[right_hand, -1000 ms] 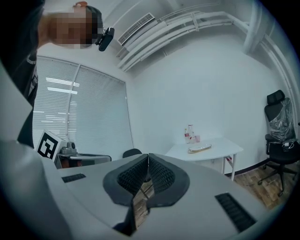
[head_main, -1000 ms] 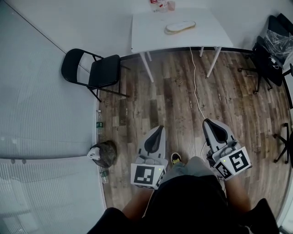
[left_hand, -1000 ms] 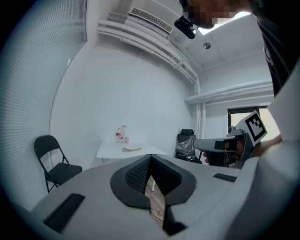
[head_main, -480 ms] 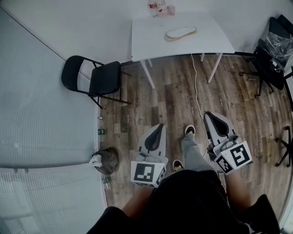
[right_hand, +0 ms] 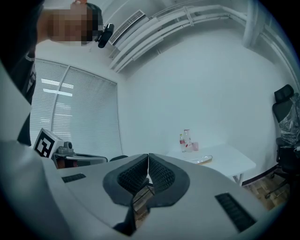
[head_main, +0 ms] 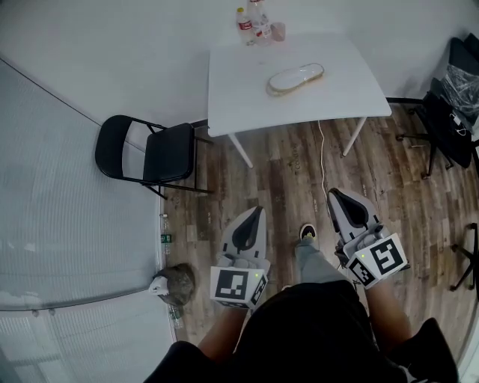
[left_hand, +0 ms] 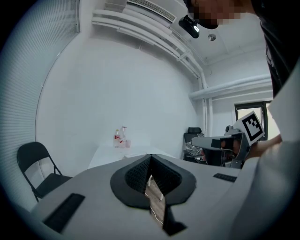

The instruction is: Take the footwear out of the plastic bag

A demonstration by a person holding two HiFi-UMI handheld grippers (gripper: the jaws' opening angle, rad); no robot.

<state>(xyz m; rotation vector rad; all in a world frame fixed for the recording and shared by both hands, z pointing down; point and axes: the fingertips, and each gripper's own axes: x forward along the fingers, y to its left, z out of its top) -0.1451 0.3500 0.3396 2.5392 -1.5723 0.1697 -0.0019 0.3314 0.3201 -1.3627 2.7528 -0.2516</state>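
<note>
The footwear, a flat pale slipper inside a clear plastic bag, lies on the white table at the far side of the room; the right gripper view shows the bag small and distant on that table. My left gripper and right gripper are held side by side over the wooden floor, well short of the table. Both are shut with nothing between their jaws, as the left gripper and right gripper show in their own views.
Bottles and a pink cup stand at the table's far edge. A black folding chair sits left of the table, an office chair with a plastic bag at right. A white cable runs across the floor. A lumpy grey object lies near the left wall.
The person has walked toward the table, which now sits lower and larger in the head view. Both grippers travelled forward with the person and stayed shut.
</note>
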